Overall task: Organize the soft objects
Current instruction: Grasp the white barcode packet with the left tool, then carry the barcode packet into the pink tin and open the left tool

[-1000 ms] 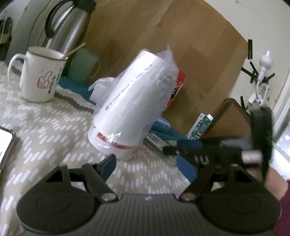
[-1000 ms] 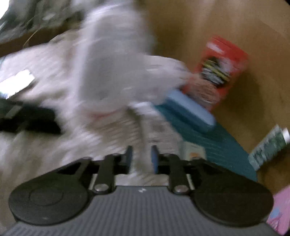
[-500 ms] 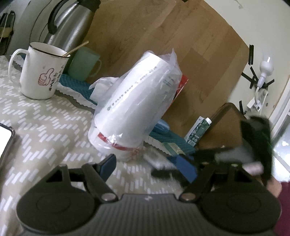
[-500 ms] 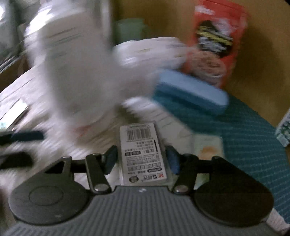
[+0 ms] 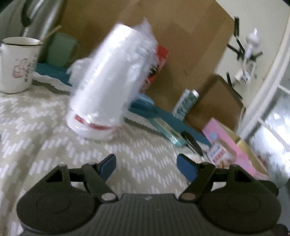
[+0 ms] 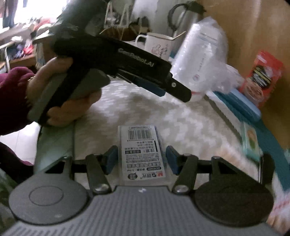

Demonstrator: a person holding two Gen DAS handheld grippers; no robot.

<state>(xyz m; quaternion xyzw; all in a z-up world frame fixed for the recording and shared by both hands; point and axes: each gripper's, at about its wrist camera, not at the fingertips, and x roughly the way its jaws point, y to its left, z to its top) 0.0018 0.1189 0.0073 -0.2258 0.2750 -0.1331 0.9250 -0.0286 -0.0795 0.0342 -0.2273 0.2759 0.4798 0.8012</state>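
A stack of white cups in a clear plastic bag (image 5: 110,85) stands tilted on the chevron cloth, beyond my left gripper (image 5: 146,164), which is open and empty. In the right wrist view my right gripper (image 6: 141,157) has its jaws apart with a small white barcoded packet (image 6: 142,154) between them; the pads (image 6: 111,158) do not visibly press it. The left gripper (image 6: 174,89) shows there from the side, held in a hand, near the bagged cups (image 6: 201,56).
A white mug (image 5: 16,63), green cup (image 5: 59,49) and steel flask (image 5: 36,16) stand at the back left. A red snack bag (image 6: 262,76), blue case (image 6: 242,105), teal mat (image 5: 163,118), tube (image 5: 184,103) and pink box (image 5: 226,150) lie to the right.
My right gripper opened, took the white packet between its jaws and swung left. It has left the left wrist view. The left gripper shifted slightly and stayed open.
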